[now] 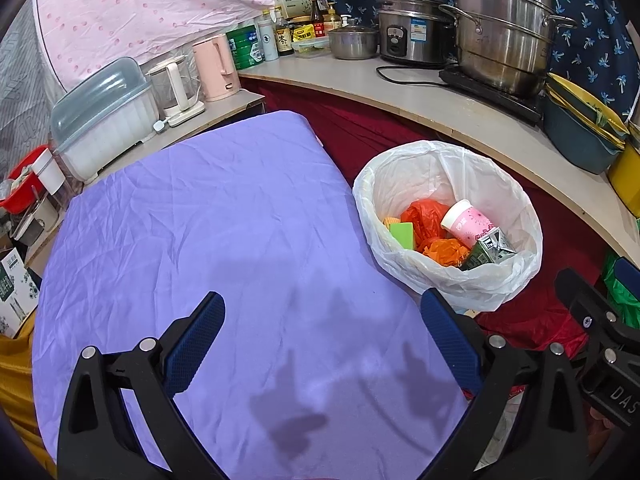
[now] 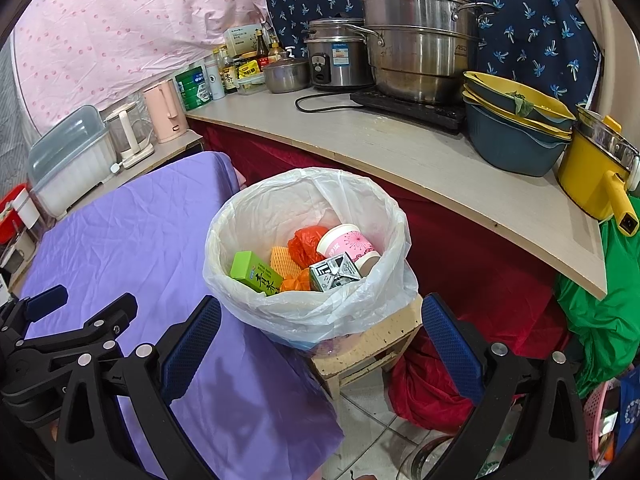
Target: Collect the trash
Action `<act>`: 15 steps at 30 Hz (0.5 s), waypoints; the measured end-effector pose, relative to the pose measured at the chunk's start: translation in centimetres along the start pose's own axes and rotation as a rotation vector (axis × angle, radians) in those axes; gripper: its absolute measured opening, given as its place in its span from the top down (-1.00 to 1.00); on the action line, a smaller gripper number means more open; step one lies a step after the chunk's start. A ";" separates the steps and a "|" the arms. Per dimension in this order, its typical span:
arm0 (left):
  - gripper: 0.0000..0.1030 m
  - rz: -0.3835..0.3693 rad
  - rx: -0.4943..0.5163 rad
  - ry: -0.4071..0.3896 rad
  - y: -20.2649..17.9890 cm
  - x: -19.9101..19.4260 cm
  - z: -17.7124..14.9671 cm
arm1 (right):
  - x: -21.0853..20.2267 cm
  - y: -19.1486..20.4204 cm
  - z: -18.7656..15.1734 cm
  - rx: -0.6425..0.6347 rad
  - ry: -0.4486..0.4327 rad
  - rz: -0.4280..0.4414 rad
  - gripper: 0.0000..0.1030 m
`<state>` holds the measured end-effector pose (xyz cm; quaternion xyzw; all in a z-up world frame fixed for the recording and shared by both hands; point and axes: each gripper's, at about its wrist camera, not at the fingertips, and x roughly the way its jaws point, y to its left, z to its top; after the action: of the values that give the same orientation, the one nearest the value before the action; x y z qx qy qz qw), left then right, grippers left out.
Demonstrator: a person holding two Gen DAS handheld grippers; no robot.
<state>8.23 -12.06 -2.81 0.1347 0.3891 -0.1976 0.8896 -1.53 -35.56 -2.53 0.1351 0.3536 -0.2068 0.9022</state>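
Note:
A bin lined with a white plastic bag [image 1: 404, 184] [image 2: 256, 208] stands on a small stool to the right of the purple-covered table [image 1: 200, 216] [image 2: 132, 232]. Inside lie a pink paper cup [image 1: 468, 222] [image 2: 348, 246], orange plastic bags [image 1: 424, 216] [image 2: 306, 244], a green box [image 1: 403, 234] [image 2: 256, 272], a flattened drink carton [image 1: 490, 250] [image 2: 334, 272] and a yellow foam net [image 2: 282, 262]. My left gripper [image 1: 322, 344] is open and empty over the table. My right gripper [image 2: 320, 344] is open and empty just in front of the bin.
A curved counter [image 2: 400, 148] behind the bin holds steel pots [image 2: 420, 36], a rice cooker [image 2: 336, 60], stacked basins [image 2: 516, 128], a yellow pot [image 2: 596, 168] and bottles. Kettles [image 1: 216, 66] and a plastic box [image 1: 104, 116] stand beyond the table. Red cloth [image 2: 432, 392] lies on the floor.

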 end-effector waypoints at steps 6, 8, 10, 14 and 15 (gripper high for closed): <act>-0.82 0.024 -0.003 0.005 -0.1 0.3 -0.1 | 0.1 0.0 0.0 0.002 0.005 -0.001 -0.88; -0.82 0.024 -0.010 0.008 -0.1 0.2 -0.2 | 0.1 -0.1 0.0 0.003 0.007 -0.002 -0.88; -0.82 0.025 -0.004 0.004 -0.3 0.2 -0.2 | 0.2 -0.1 0.0 0.005 0.006 -0.003 -0.88; -0.82 0.024 0.007 -0.007 -0.6 -0.1 -0.3 | 0.2 -0.1 -0.1 0.004 0.006 -0.002 -0.88; -0.82 0.019 0.011 -0.013 -0.6 -0.1 -0.3 | 0.2 -0.1 -0.1 0.005 0.006 -0.003 -0.88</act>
<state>7.66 -12.48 -2.98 0.1421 0.3808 -0.1921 0.8932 -1.51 -35.67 -2.74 0.1372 0.3560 -0.2086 0.9005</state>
